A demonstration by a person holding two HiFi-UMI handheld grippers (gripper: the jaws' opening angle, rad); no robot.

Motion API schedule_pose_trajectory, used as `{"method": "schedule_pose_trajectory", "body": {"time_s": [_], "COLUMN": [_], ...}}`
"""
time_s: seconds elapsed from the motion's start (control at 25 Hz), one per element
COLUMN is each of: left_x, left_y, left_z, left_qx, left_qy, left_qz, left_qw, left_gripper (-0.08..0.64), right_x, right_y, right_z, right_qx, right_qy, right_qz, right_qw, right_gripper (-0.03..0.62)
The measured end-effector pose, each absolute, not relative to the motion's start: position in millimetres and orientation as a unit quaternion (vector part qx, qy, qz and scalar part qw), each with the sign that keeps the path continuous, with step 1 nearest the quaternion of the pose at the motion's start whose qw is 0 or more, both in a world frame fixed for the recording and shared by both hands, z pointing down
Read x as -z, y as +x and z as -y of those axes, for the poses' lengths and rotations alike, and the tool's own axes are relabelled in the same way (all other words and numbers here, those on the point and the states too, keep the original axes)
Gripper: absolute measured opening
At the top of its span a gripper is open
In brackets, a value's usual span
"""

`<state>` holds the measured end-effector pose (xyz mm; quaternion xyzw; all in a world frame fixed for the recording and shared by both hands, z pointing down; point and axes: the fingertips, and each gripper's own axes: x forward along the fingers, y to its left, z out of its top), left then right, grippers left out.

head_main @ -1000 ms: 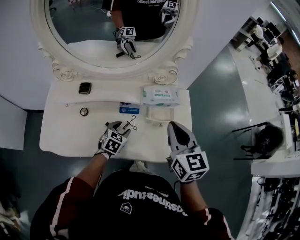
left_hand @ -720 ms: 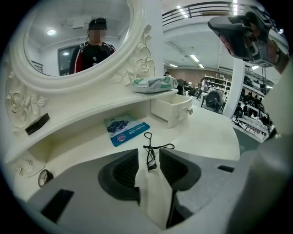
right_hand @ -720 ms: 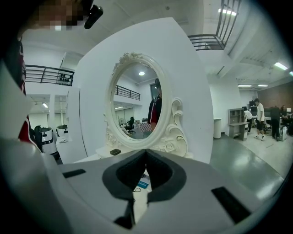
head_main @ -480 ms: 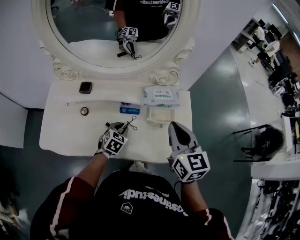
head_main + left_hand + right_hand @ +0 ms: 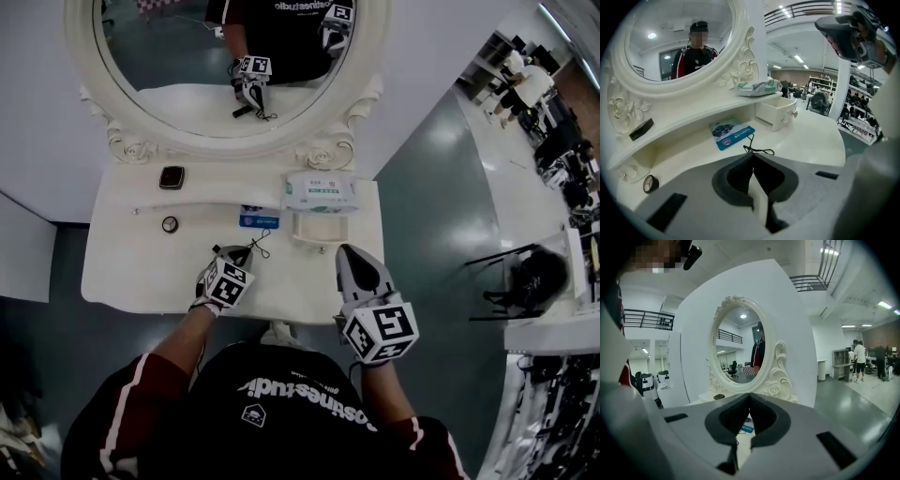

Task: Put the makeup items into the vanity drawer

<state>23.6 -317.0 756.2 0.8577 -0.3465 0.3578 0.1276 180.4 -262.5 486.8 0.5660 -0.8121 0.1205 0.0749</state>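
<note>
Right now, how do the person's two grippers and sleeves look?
Both the left gripper and right gripper are pale grey shells with dark pads inside, each carrying a white cube with black square markers. The sleeves are dark red and black with a white stripe.

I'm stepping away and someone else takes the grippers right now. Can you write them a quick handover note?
Left gripper: jaws have just closed on the black wire loop, which lies on the vanity top.
Right gripper: shut, empty, near the open drawer.
Things: blue packet mid-table; small round pot and thin stick to the left; black compact on the back shelf.
Done: nothing visible in the drawer.
Left: carry the loop over, then the rest.
</note>
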Motion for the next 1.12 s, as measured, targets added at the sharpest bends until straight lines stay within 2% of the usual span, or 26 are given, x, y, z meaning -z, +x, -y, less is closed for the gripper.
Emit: {"method": "schedule_pose_trajectory", "body": {"time_s": [0.64, 1.12], "left_x": [-716, -650], "left_y": [13, 17], "left_z": [307, 287], "left_qx": [-0.323, -0.279], "left_qy": [0.871, 0.896], "left_qz": [0.353, 0.34], "left_qw": [0.113, 0.068], "left_gripper": [0.008, 0.008], "right_x": [-477, -469], "right_y": [172, 169], "right_z": [251, 243], "right_qx": [-0.111, -0.107], "right_qy": [0.575, 0.581], "right_qz": [0.808, 0.805], "right_qw": [0.066, 0.058], "right_gripper": [0.003, 0.003]}}
